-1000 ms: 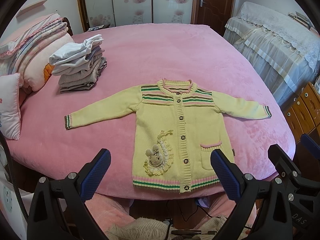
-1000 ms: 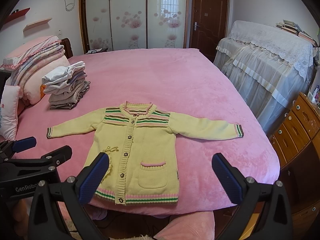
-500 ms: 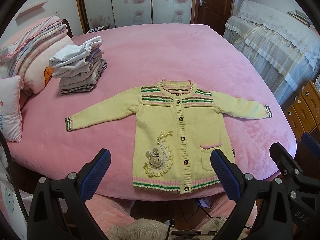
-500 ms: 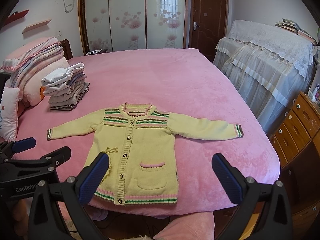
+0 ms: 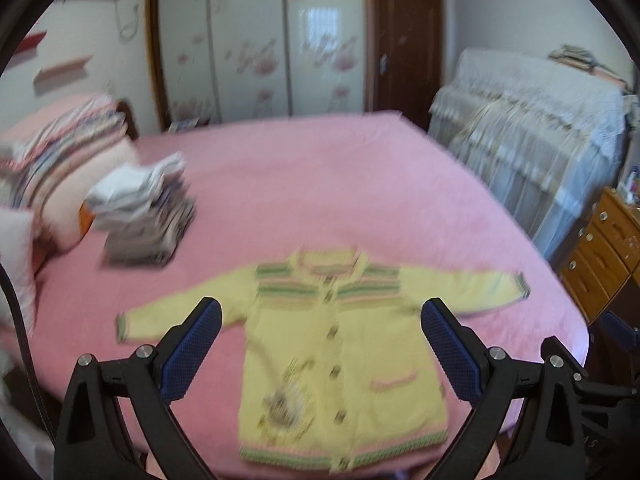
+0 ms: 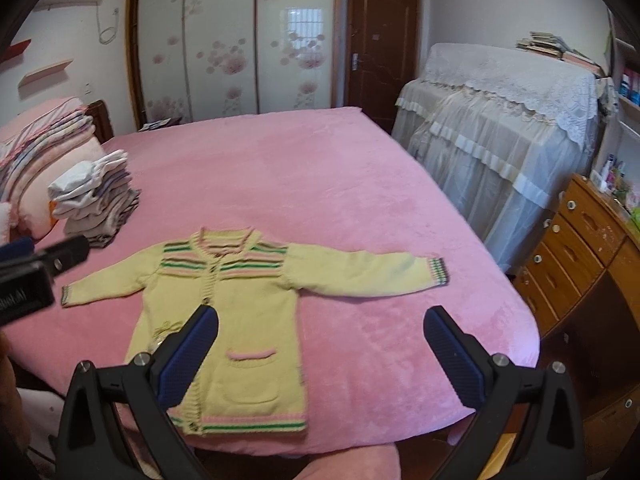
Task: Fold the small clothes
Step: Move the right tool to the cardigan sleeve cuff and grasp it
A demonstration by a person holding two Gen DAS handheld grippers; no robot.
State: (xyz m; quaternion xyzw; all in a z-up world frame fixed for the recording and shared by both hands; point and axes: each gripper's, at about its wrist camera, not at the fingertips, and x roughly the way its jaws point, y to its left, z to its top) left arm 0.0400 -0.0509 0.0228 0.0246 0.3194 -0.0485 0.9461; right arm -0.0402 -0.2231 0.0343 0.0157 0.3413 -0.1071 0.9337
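While both grippers hang above the near edge of the bed [image 6: 320, 168], one small yellow cardigan [image 6: 248, 312] lies flat and face up on the pink cover, both sleeves spread out to the sides. Seen from the right wrist, the right gripper [image 6: 320, 348] has its jaws spread wide with nothing between them; the cardigan's body runs behind the left-hand pad, its one pink-edged pocket [image 6: 250, 376] just inside that pad, and the cuff of one sleeve reaches out beyond the gap. Seen from the left wrist, which is blurred, the left gripper [image 5: 320, 344] also has its jaws wide and empty, and the cardigan [image 5: 340, 360] fills the gap between the two blue pads. One applique patch [image 5: 286, 404] sits low on the front, its design too smeared to read. Buttons run down the front, but their count cannot be told.

Beyond the jaws and to the left stands one stack of folded clothes [image 6: 96, 204], well apart from the cardigan, with a heap of folded bedding [image 6: 44, 140] behind it. To the right of the jaws stands one wooden chest of drawers [image 6: 576, 256]. White lettering shows on the left gripper's body at the left edge of the right wrist view, cut off and unreadable.
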